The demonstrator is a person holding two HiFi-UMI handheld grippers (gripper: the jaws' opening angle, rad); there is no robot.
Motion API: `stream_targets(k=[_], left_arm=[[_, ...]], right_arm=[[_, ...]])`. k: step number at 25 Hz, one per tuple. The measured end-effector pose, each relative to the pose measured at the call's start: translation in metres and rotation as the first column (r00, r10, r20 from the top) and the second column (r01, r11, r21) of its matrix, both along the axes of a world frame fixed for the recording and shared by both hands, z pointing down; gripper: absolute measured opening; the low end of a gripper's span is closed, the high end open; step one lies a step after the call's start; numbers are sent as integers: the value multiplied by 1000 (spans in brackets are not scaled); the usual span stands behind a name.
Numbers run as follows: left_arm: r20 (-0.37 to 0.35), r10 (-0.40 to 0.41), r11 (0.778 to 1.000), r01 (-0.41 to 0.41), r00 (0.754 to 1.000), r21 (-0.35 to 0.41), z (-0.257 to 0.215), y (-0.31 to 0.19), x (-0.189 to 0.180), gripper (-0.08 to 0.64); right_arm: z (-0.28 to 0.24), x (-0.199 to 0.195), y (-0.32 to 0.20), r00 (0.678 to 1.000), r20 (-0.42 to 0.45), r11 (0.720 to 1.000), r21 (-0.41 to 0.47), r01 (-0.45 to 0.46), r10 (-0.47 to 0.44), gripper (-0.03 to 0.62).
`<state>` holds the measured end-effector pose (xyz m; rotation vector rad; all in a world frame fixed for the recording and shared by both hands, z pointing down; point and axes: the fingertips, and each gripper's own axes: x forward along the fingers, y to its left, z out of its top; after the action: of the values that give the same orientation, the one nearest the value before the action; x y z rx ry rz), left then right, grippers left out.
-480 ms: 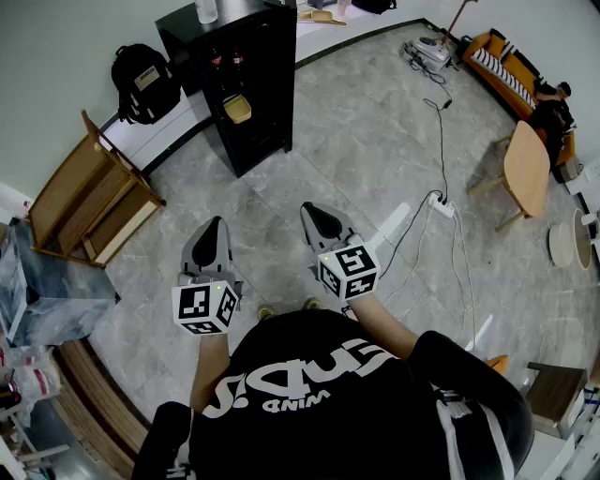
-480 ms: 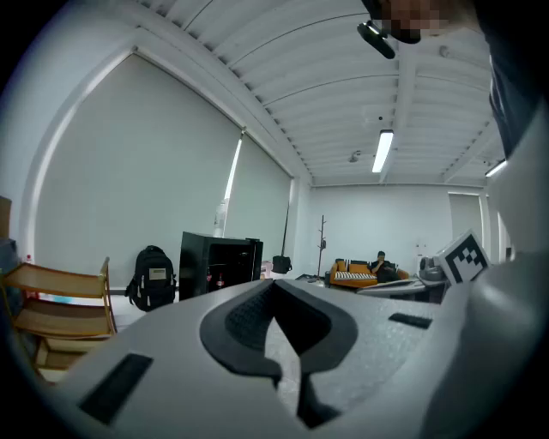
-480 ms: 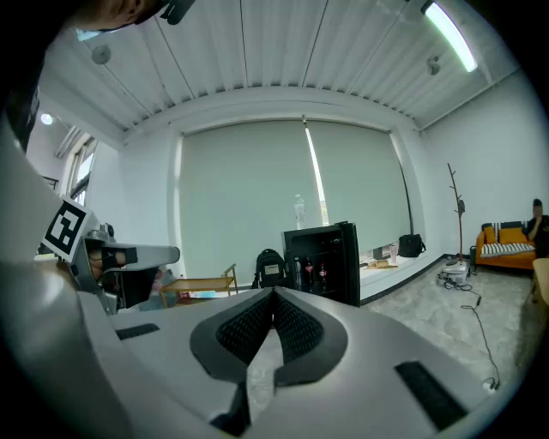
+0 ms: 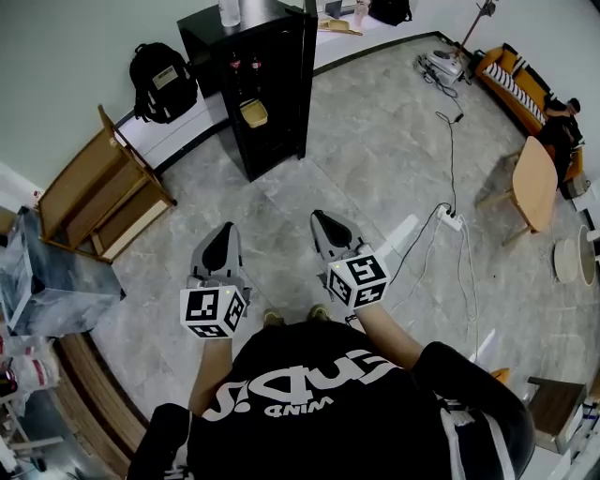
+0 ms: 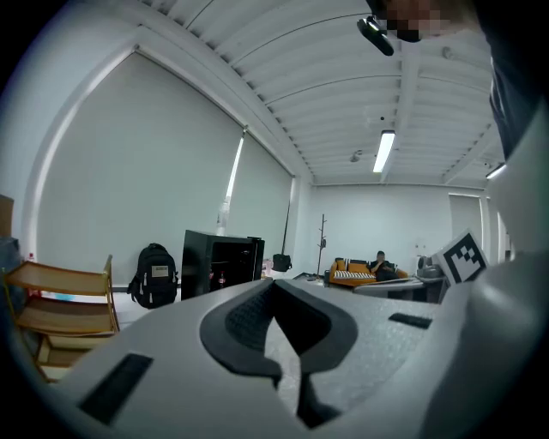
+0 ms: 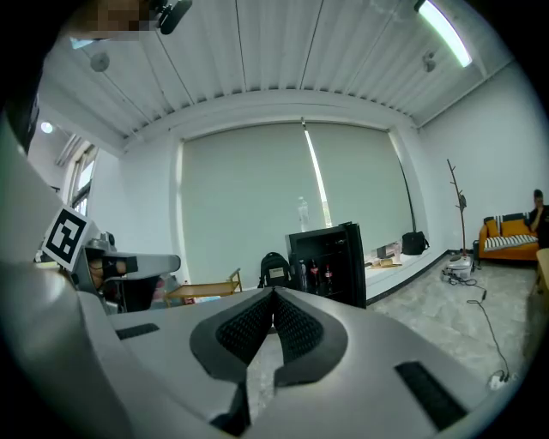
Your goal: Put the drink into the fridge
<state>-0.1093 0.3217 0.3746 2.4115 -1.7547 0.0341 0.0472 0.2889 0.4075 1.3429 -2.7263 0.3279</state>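
**Head view.** Both grippers are held out in front of the person's chest, well short of the fridge (image 4: 274, 94), with bare floor between. The left gripper (image 4: 225, 234) and right gripper (image 4: 322, 221) both point toward the fridge. Each has its fingers pressed together and carries nothing. The fridge stands with its front open and its shelves visible. A clear bottle (image 4: 230, 11) stands on top of the fridge. Red-labelled bottles (image 4: 244, 67) sit on an upper shelf inside it. A black backpack (image 4: 164, 82) leans just left of the fridge.

**Left gripper view.** The pads meet at the tips with nothing between them. The fridge lies ahead and left of the jaw line, far off.

**Right gripper view.** The jaws are closed and empty. The fridge is almost straight ahead, with the clear bottle upright on its top and the red-labelled bottles inside on the shelf.

**Progress (judgement).** No drink is in hand and nothing has been placed yet. I cannot tell which bottle is the task's drink; the one on top is the likely candidate. Still to do: walk up to the fridge, open a gripper, take the bottle, and set it on a shelf.

**Against the earlier frame.**
- The fridge and backpack sit slightly further right in the picture.
- The fridge appears a little nearer.
- The grippers keep the same closed, forward pose.
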Motion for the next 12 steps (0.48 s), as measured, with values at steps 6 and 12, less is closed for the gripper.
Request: stream_targets(k=[6,12], left_arm=[[14,26,1000,-26,1000,-4,0,7,-28,8],[31,56,998,-56,998,10,10,6,-55,8]], right_arm=[[0,-24,6,1000,6,1000,2,-8,8,15],[10,-47,16,1000,5,999,23,-29,29,15]])
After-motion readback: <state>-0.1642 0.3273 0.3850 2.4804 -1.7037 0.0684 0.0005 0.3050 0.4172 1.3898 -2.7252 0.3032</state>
